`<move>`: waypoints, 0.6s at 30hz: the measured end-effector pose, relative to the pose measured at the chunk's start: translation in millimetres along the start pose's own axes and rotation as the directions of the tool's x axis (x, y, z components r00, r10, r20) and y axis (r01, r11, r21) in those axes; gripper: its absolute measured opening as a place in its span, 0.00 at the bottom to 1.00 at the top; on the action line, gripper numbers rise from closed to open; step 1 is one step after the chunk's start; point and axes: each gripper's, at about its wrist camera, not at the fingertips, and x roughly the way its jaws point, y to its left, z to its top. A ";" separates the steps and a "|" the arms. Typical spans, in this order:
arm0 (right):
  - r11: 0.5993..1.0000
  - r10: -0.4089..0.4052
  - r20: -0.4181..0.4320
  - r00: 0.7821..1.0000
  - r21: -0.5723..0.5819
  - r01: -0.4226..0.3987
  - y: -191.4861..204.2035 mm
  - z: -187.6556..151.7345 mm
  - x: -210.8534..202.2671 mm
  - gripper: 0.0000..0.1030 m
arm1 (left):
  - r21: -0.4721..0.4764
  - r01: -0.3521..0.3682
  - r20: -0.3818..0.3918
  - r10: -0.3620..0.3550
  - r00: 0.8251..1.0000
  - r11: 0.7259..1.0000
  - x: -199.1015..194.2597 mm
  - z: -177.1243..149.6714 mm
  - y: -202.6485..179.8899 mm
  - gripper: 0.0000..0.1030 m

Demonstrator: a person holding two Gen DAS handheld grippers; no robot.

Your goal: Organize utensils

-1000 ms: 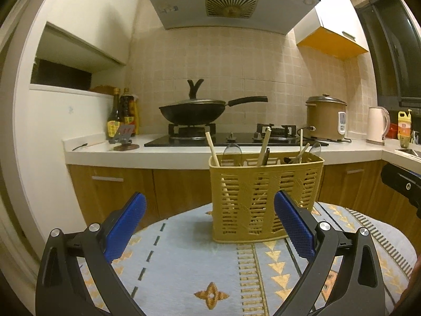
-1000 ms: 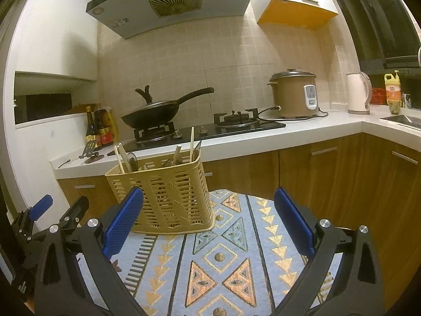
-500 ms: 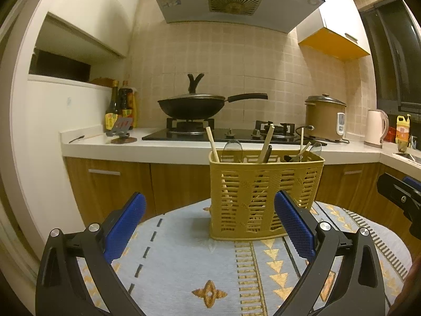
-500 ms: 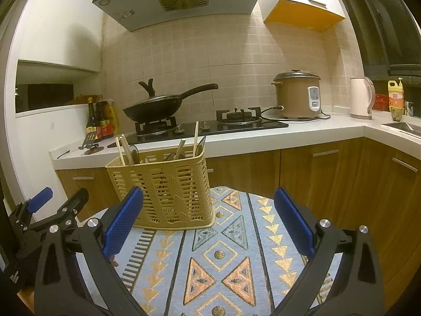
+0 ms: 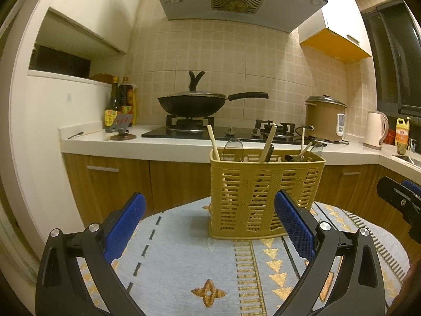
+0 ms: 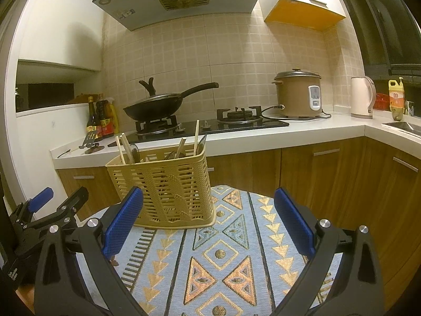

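Observation:
A tan slotted utensil basket [image 5: 265, 194] stands on a round table with a patterned blue cloth [image 5: 184, 258]. It also shows in the right wrist view [image 6: 163, 189]. Chopsticks [image 5: 212, 142], a spoon [image 5: 232, 148] and other utensils stick up out of it. My left gripper [image 5: 209, 223] is open and empty, just in front of the basket. My right gripper [image 6: 209, 223] is open and empty, to the right of the basket. The left gripper also shows at the left edge of the right wrist view [image 6: 44, 210].
Behind the table runs a kitchen counter [image 5: 131, 146] with a wok [image 5: 194, 105] on the hob, sauce bottles [image 5: 119, 102], a rice cooker [image 5: 325, 118] and a kettle [image 5: 375, 129]. Wooden cabinets [image 6: 329, 179] stand close behind and to the right.
Both grippers have tilted up and lowered slightly, so the basket and counter sit a little lower in view. Both stay open and empty.

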 end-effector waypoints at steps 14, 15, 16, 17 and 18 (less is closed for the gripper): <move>1.000 0.002 -0.006 1.000 -0.004 -0.002 1.3 -0.2 -0.3 0.92 | -0.004 -0.005 0.003 0.005 1.000 1.000 -1.2 -0.4 0.7 0.92; 1.000 0.002 -0.006 1.000 -0.004 -0.002 1.2 -0.5 0.1 0.92 | -0.005 -0.006 0.004 0.006 1.000 1.000 -1.4 -0.4 1.0 0.92; 1.000 0.001 -0.007 1.000 -0.005 -0.001 1.4 -0.5 0.0 0.92 | -0.006 -0.004 0.004 0.004 1.000 1.000 -1.7 -0.5 0.9 0.92; 1.000 0.000 -0.007 1.000 -0.006 0.000 1.7 -0.6 0.3 0.92 | -0.007 -0.004 0.004 0.004 1.000 1.000 -2.0 -0.6 1.2 0.92; 1.000 0.001 -0.008 1.000 -0.007 -0.001 1.9 -0.8 0.3 0.92 | -0.008 -0.003 0.003 0.003 1.000 1.000 -2.0 -0.7 1.3 0.92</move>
